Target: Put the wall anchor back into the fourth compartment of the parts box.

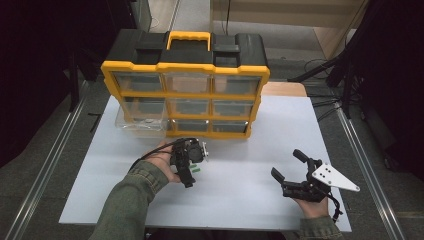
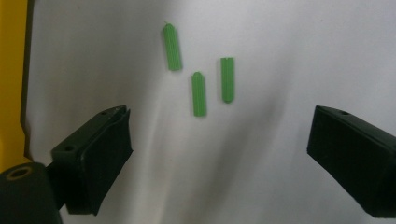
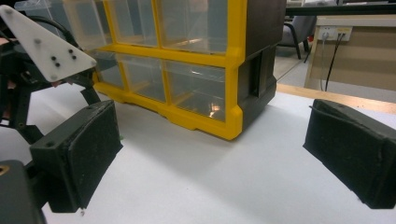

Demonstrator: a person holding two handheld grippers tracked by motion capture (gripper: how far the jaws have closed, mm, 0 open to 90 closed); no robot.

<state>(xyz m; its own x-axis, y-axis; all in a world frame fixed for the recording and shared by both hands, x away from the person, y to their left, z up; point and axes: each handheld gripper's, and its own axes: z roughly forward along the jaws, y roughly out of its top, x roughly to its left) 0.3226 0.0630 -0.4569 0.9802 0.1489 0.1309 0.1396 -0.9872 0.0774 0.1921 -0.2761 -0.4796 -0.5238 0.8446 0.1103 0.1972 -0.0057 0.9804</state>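
Three small green plastic wall plugs lie close together on the white tabletop, one at the upper left [image 2: 173, 47], one in the middle [image 2: 199, 94] and one to its right [image 2: 227, 80]. My left gripper [image 2: 220, 116] points down over them with its jaws wide apart and nothing between the pads. In the high view it [image 1: 187, 167] stands just in front of the drawer cabinet, with the green plugs [image 1: 196, 170] beside its tips. My right gripper [image 1: 288, 165] rests at the front right, open and empty, and faces the cabinet [image 3: 187, 56].
A yellow and black drawer cabinet [image 1: 185, 95] with clear drawers stands at the back of the white tabletop [image 1: 240, 200]. One clear drawer [image 1: 142, 125] sticks out at its lower left. The left gripper's grey plate [image 3: 44, 46] appears at the left of the right gripper view.
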